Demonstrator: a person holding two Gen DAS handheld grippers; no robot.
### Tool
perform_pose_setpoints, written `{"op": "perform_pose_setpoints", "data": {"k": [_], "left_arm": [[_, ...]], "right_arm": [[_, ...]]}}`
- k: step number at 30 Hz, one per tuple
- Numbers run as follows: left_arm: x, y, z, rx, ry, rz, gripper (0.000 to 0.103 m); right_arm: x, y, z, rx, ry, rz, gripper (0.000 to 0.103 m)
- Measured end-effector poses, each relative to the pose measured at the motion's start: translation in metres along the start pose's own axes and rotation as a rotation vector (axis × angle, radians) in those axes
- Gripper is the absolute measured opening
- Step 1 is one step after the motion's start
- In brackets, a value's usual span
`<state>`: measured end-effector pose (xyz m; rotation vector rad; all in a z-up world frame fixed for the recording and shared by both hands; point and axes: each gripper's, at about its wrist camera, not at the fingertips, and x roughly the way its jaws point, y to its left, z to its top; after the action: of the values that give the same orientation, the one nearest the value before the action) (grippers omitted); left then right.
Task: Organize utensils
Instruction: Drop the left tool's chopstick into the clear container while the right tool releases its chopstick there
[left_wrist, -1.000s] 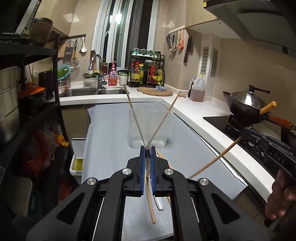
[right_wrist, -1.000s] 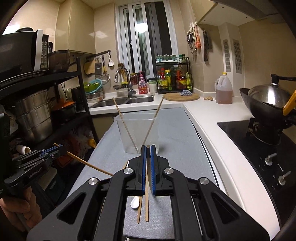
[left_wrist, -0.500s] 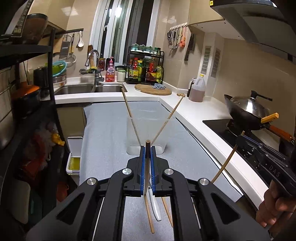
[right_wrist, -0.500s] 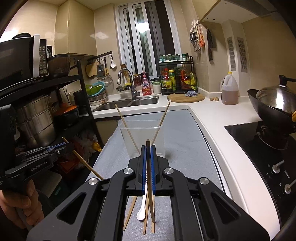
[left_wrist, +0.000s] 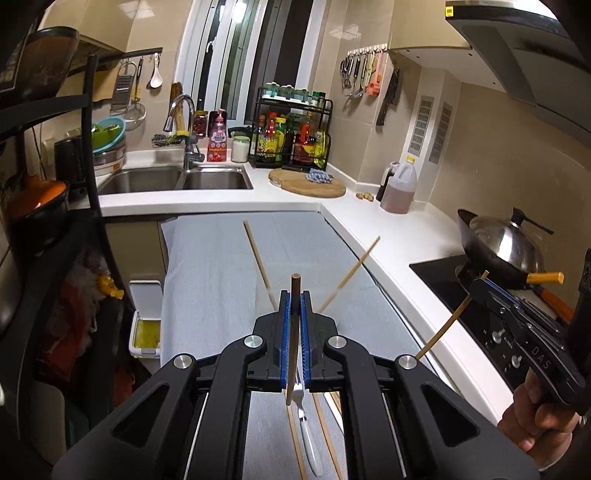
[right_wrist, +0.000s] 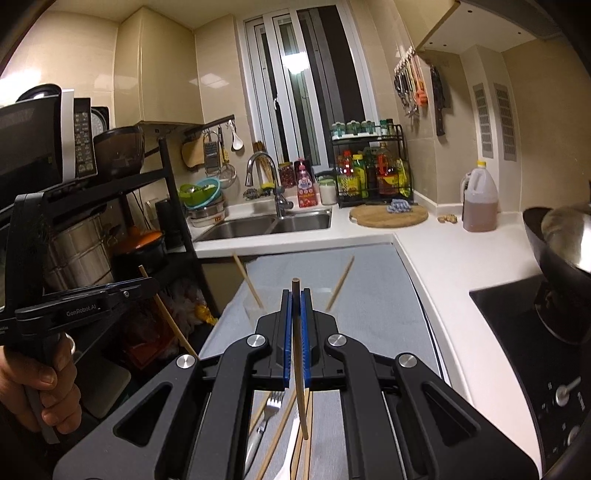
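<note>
Right, I've got one chopstick (left_wrist: 291, 354) pinched in my left gripper (left_wrist: 294, 304) & another chopstick (right_wrist: 298, 365) pinched in my right gripper (right_wrist: 294, 304), both just before the clear cup (right_wrist: 255, 310) w/ 2 sticks in it, so next I lift each over the cup's rim & drop it in.

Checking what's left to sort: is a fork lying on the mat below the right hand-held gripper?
Yes, a fork lies on the grey mat among loose chopsticks beneath the right hand-held gripper.

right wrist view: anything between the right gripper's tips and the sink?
Yes. In the right wrist view, the clear cup with two chopsticks leaning out stands just past the right gripper; beyond it bare grey mat, then the sink.
</note>
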<state>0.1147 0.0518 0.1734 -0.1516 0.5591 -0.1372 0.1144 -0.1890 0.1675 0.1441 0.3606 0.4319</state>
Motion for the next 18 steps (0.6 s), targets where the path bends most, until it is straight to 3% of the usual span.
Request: {"op": "perform_pose_setpoints", "data": {"k": [11,14,18], "left_arm": [[0.008,0.001,0.097,-0.002,-0.135,-0.009,0.005],[0.020,0.003,0.109,-0.008,-0.154,-0.006,0.005],[0.052,0.013,0.107,-0.022,-0.101,0.001,0.005]], "right_arm": [[0.036,0.001,0.099,-0.017,-0.149,0.037,0.005],[0.054,0.001,0.109,-0.023,-0.165,0.033,0.005],[0.083,-0.004,0.103,-0.019,-0.128,0.020,0.005]]}}
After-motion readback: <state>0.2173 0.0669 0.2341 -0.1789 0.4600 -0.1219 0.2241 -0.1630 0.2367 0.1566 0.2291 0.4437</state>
